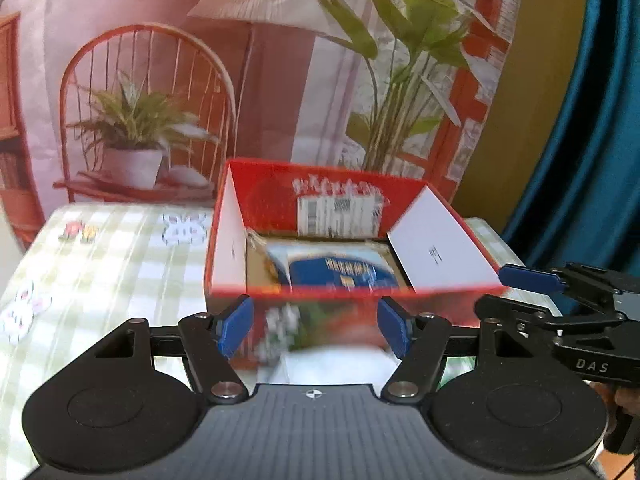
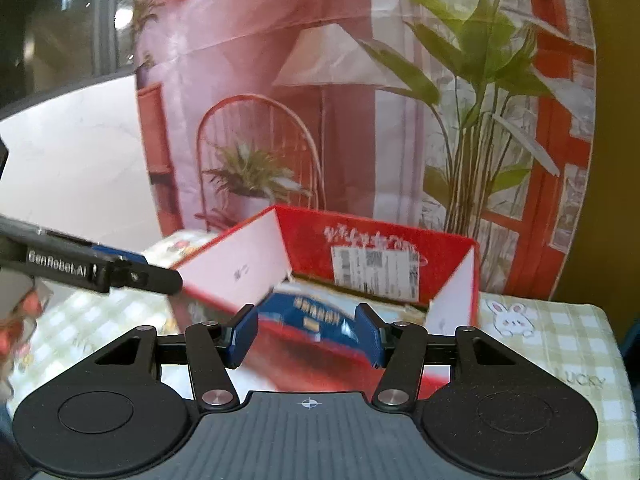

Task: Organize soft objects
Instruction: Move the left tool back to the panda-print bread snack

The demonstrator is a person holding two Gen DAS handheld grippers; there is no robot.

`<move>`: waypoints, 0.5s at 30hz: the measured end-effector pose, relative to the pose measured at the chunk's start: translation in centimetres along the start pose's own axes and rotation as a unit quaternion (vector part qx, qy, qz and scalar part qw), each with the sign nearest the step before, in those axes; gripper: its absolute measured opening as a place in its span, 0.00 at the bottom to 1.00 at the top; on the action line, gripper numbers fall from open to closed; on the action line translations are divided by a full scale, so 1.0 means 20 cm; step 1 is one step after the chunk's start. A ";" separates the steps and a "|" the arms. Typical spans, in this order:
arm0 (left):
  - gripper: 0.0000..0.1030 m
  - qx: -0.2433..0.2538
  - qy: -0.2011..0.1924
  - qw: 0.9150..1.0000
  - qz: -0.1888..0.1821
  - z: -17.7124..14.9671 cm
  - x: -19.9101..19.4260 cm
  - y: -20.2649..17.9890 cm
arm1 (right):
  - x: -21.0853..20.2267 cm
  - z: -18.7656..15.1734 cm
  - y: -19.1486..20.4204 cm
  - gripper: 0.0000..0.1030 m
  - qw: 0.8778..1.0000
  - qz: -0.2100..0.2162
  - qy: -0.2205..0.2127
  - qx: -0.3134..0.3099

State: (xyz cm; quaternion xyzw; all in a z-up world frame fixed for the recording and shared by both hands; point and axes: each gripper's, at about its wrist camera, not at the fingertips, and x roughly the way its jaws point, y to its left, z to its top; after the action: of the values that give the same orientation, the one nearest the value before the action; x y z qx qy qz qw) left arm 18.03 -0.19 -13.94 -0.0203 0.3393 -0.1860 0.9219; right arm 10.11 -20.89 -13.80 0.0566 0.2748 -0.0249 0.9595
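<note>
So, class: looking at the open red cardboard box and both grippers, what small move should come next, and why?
Probably draw both grippers back: the blue packet already lies inside the red cardboard box, and the left gripper and right gripper are open and empty.

black linkage grippers (image 1: 314,326), blue pads (image 1: 236,326), silver screws, white lettering

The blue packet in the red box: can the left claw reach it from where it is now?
Probably yes. The red box stands open at the top, its flaps folded outward, and nothing covers the blue packet. The left claw is open and empty, before the near wall, so it must go over that wall first.
</note>
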 end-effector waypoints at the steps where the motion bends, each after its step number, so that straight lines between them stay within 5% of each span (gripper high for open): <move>1: 0.68 -0.004 0.003 1.000 -0.004 -0.04 -0.02 -0.01 | -0.04 -0.03 0.01 0.49 1.000 0.000 0.005 -0.006; 9: 0.69 -0.024 0.043 0.997 -0.053 -0.32 -0.07 -0.11 | -0.30 -0.41 0.08 0.52 0.992 0.007 0.098 -0.084; 15: 0.68 -0.010 0.070 0.996 -0.058 -0.44 -0.05 -0.15 | -0.44 -0.65 0.11 0.54 0.978 0.026 0.164 -0.124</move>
State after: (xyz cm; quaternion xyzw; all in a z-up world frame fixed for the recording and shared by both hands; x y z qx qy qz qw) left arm 10.79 -1.79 -19.51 -0.0359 0.4029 -0.2364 0.8835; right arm -3.89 -17.08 -19.90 -0.0528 0.4282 0.0437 0.9011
